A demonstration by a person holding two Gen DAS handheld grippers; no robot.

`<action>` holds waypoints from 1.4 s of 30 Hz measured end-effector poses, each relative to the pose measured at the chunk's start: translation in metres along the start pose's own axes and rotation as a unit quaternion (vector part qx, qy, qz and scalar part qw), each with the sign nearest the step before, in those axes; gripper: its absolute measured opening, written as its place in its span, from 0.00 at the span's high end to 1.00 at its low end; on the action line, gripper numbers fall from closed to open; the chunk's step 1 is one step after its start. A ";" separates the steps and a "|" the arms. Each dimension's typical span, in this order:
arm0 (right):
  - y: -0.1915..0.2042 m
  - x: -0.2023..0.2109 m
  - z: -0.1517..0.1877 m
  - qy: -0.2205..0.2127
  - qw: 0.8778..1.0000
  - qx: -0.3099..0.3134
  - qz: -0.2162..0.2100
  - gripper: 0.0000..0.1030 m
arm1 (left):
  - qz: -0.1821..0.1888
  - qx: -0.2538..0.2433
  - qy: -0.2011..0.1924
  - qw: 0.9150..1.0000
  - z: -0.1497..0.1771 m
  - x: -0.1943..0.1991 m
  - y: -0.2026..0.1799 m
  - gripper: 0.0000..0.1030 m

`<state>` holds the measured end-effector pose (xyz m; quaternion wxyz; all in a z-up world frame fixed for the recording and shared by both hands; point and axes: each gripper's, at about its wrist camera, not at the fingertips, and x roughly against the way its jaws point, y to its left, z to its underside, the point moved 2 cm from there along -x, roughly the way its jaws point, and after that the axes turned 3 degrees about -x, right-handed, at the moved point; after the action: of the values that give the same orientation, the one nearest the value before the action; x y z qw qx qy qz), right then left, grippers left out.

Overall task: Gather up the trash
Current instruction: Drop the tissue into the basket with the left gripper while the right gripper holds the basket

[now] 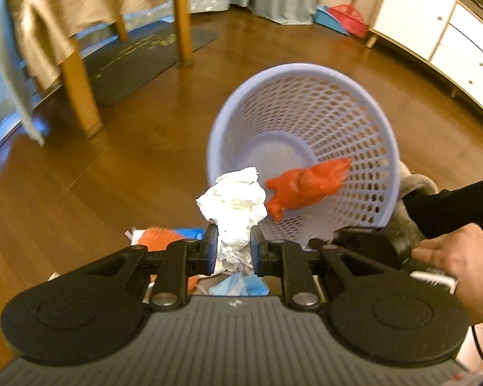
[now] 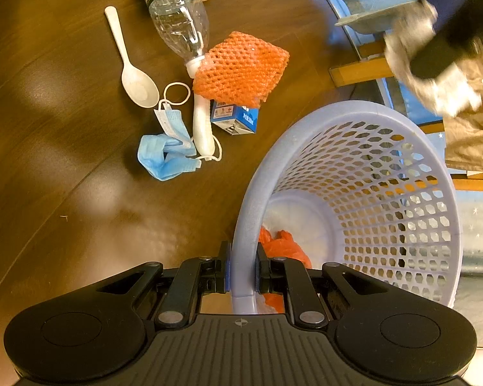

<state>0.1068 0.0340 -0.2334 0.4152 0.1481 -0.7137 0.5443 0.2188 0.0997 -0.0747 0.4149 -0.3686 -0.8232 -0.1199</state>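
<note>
While the left hand-held gripper (image 1: 233, 247) pinches a crumpled white tissue (image 1: 233, 204) above the floor litter, the right hand-held gripper (image 2: 243, 271) is clamped tight on the rim of the lavender mesh wastebasket (image 2: 402, 173), tilting it. An orange plastic bag (image 1: 306, 186) lies inside. On the wooden floor (image 2: 48, 160) remain a blue face mask (image 2: 164, 157), a plastic spoon (image 2: 133, 74), a clear bottle (image 2: 177, 16), orange foam netting (image 2: 241, 67) and a small carton (image 2: 236, 119).

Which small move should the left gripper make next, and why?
Probably carry the crumpled white paper forward over the basket rim before opening. The left gripper holds it just short of the opening, while the right gripper clamps the rim.
</note>
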 end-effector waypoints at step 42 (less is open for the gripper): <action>0.003 0.001 0.001 0.000 1.000 0.013 -0.005 0.90 | -0.036 0.035 0.011 0.999 0.023 -0.003 0.035 0.55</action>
<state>0.1038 0.0349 -0.2346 0.4155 0.1572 -0.7059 0.5516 0.2313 0.1338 -0.0951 0.4317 -0.3225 -0.8352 -0.1099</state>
